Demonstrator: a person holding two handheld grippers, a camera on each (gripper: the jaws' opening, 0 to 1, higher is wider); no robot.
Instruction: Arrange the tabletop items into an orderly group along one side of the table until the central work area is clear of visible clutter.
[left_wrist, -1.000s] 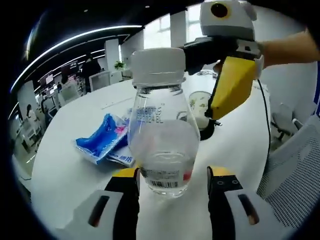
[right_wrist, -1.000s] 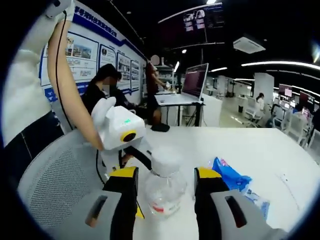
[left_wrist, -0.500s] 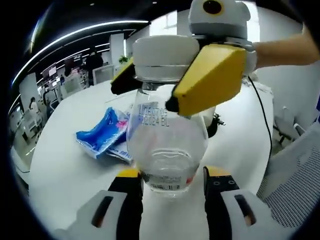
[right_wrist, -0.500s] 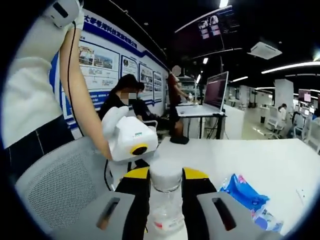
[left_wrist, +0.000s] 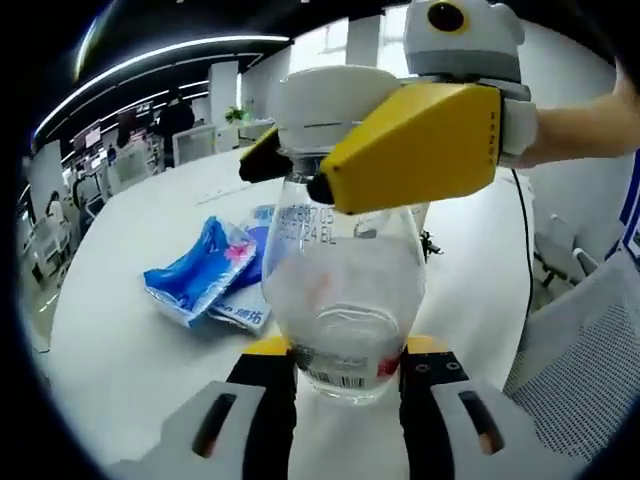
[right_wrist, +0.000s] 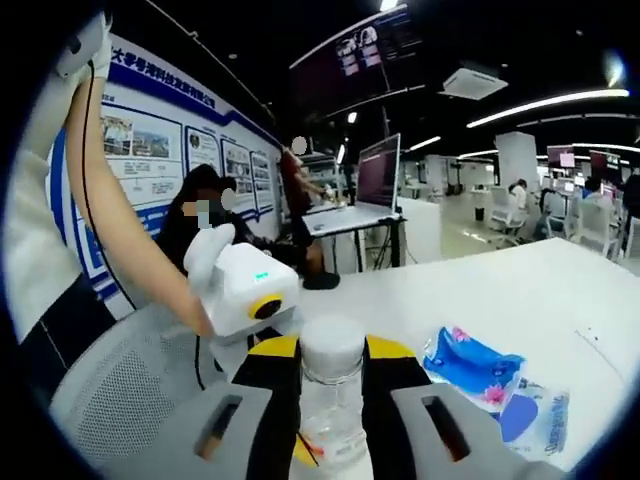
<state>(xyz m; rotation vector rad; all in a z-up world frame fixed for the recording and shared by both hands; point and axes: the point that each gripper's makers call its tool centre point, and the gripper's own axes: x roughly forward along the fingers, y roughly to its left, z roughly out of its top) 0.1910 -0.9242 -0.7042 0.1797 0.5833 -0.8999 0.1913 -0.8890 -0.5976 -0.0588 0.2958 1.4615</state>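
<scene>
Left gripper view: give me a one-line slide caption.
Both grippers hold a clear bottle, left gripper at its base, right gripper at its white cap.

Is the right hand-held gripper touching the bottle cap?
Touching. In the right gripper view, the right hand-held gripper presses both sides of the white bottle cap.

left gripper (left_wrist: 345, 400) — clamped low on bottle (left_wrist: 340, 290) | right gripper (right_wrist: 332, 372) — pinching cap (right_wrist: 332, 345)

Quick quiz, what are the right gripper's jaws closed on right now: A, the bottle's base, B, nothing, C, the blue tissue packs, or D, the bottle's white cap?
D: in the left gripper view the right gripper has its yellow jaws pinched on the white cap of the clear bottle, above the neck.
</scene>
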